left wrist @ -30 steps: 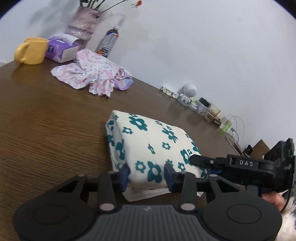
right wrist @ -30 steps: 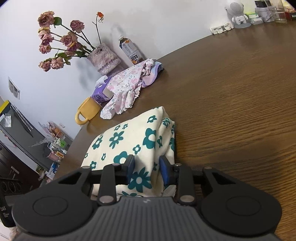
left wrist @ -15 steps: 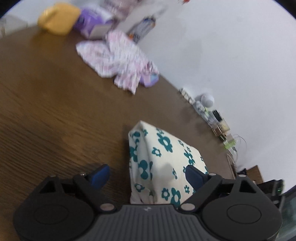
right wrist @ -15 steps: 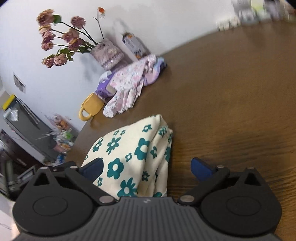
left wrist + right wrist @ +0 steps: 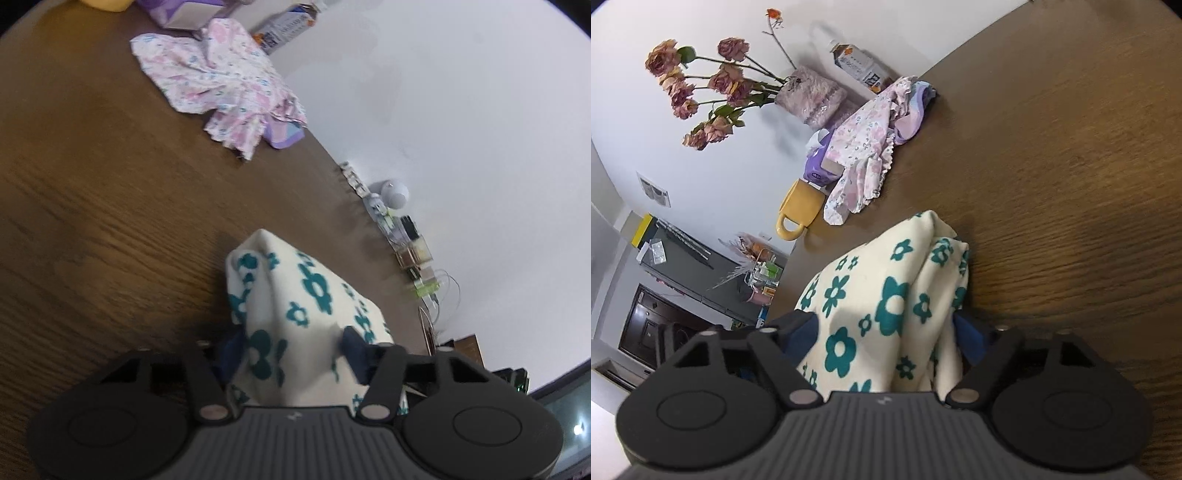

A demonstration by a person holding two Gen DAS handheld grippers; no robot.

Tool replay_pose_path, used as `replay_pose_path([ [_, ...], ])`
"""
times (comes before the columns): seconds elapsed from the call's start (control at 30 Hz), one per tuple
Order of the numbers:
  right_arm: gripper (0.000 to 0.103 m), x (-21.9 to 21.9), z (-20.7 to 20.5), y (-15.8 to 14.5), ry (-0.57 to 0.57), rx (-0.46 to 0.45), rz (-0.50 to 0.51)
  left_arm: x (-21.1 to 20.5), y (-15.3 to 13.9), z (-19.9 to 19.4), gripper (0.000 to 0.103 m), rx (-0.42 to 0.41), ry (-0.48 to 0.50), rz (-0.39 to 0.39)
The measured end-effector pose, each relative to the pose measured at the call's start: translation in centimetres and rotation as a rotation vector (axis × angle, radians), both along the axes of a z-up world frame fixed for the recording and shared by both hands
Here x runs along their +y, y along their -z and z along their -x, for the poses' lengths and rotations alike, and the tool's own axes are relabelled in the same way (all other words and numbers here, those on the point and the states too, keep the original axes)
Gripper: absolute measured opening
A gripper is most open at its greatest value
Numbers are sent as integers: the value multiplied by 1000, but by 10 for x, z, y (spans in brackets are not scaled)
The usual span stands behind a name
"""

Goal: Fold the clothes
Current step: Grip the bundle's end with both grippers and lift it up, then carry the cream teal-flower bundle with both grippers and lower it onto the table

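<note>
Left wrist view sits low and close over the folded cloth (image 5: 303, 306), facing along the table (image 5: 92, 221) toward the wall. Right wrist view, equally close, faces the flowers (image 5: 701, 92). Both share cloth, table and the pink garment (image 5: 221, 85).

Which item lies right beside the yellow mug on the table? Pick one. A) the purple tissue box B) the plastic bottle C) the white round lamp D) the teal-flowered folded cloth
A: in the right wrist view the yellow mug lies against the purple tissue box, while the teal-flowered folded cloth sits apart, nearer the camera.
</note>
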State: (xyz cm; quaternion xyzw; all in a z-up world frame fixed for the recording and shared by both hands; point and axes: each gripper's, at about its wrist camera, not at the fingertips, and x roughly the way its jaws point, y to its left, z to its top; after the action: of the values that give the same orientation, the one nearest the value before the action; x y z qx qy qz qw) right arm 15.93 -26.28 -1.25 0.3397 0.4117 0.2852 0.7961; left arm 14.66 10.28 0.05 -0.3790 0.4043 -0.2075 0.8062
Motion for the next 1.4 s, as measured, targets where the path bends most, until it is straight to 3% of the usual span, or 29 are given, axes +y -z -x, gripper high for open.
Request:
replay_pose_path([
  [0.07,53,-3,-3,-1,6,0,-11,0,1,-1,46,3,-13,14],
  [0.43,49,-18,-19,-4,42,-1,-72,-19,-24,-26,44,-54,-3,11],
  [0.63,49,-40,-48,-33,89,-86,-86,-48,-71,-83,44,-153,19,-17],
  [0.83,49,-73,-110,-64,154,-171,-89,-88,-96,-164,45,-211,14,-24],
  [1.0,49,-101,-176,-68,199,-189,-65,-119,-90,-229,45,-220,-22,-38],
  [1.17,49,-119,-237,-57,229,-194,-37,-142,-66,-286,45,-220,-44,-52],
  [1.4,49,-130,-298,-17,274,-128,-11,-159,-24,-349,45,-191,-84,-83],
])
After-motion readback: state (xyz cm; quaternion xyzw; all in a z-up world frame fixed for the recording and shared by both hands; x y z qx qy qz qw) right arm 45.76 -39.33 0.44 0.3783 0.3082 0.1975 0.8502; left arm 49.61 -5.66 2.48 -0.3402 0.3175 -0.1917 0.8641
